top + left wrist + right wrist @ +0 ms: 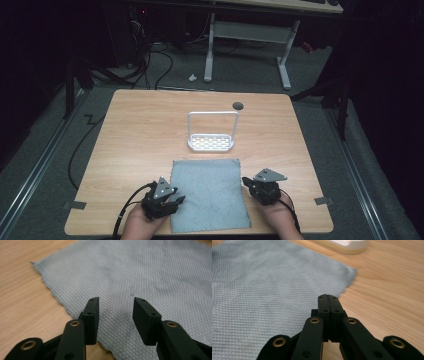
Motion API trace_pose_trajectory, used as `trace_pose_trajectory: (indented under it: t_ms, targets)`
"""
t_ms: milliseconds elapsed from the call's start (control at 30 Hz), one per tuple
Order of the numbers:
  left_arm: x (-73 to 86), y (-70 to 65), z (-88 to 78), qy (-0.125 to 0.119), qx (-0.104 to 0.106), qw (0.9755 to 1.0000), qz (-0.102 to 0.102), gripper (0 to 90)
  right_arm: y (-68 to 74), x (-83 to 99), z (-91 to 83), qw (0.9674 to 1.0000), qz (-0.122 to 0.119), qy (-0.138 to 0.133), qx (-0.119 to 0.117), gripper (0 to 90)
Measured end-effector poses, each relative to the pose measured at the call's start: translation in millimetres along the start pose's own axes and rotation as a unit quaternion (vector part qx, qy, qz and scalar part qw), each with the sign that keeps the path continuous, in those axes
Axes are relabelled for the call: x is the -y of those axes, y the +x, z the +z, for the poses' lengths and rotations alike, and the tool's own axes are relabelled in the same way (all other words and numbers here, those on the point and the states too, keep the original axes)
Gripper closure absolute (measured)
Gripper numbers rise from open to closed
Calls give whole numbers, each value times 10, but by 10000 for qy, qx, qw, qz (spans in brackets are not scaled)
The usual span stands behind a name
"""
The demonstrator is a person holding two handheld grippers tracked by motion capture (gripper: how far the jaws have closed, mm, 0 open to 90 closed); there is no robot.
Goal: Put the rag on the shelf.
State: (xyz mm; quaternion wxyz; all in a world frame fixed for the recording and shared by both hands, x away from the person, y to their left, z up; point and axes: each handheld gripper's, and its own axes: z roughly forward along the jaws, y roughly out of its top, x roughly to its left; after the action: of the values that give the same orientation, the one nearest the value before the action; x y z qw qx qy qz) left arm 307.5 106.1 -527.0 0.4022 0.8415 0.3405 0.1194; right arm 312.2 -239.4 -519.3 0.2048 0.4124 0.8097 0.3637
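On the near half of the wooden table (135,130), a grey-blue waffle-weave cloth (207,192) lies flat, its near edge almost at the table's near edge. The left gripper (172,201) sits at the cloth's left edge with its jaws spread apart over the fabric, nothing between them. The right gripper (248,183) sits at the cloth's right edge, jaws pressed together and gripping nothing.

The step looks like taking hold of the cloth's two side edges. To do it well, the left jaws should drop low enough to pinch the hem itself, and the right jaws need to part before reaching in.

A white wire-handled rack (212,132) stands just beyond the cloth's far edge. Behind the table is grey carpet with trailing cables (150,65) and a white-legged desk (250,45).
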Motion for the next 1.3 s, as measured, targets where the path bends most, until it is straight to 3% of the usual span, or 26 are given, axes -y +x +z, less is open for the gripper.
trace_pose_trajectory:
  t_ms: [67,200,233,267,300,400,433,500,533,600,667,733,767,867,900,967,1067,1167,1300]
  targets:
    - [-9,25,43,97,20,9999,-51,529,83,-2,95,9997,-173,167,-21,900]
    - [10,-18,34,144,29,9999,63,519,116,22,105,9994,-247,232,-10,900]
    - [21,-40,21,148,88,9998,47,519,131,46,51,9990,-295,323,-50,900]
    - [43,-108,-10,193,281,9993,125,518,138,65,18,9989,-315,352,-60,900]
    - [43,-108,-10,193,281,9993,125,508,140,84,-21,9986,-342,407,-69,900]
    - [79,-275,-61,354,569,9959,600,454,146,150,-114,9982,-387,449,-127,900]
    - [84,-305,-70,385,606,9950,692,445,145,209,-203,9978,-341,508,-258,900]
    - [86,-334,-78,417,687,9937,784,447,143,242,-241,9978,-334,501,-290,900]
    - [74,-320,-75,422,694,9941,726,465,148,315,-303,9984,-245,369,-353,891]
    - [37,-237,-80,236,486,9974,479,469,142,334,-323,9987,-168,281,-396,847]
    - [-17,-97,-83,47,375,9993,16,476,82,297,-381,9990,30,-13,-436,844]
    - [-69,41,-70,-111,282,9990,-342,484,64,289,-391,9992,29,-83,-384,844]
    - [-94,93,-55,-162,165,9988,-421,493,50,293,-390,9993,48,-107,-352,844]
    - [-158,222,40,-127,-336,9982,-484,570,40,324,-366,9994,-2,-44,-352,839]
    - [-177,270,87,-101,-381,9977,-556,588,43,328,-362,9994,-16,-36,-352,834]
    - [-209,350,181,-44,-320,9967,-747,594,49,324,-364,9992,2,-48,-388,820]
    - [-249,395,275,-45,-366,9957,-849,606,42,314,-387,9994,-57,-80,-344,808]
    - [-266,379,329,-11,-415,9966,-715,646,-7,329,-385,9992,106,-73,-371,808]
    - [-269,345,358,-57,-424,9972,-616,700,-26,340,-352,9992,121,-10,-386,804]
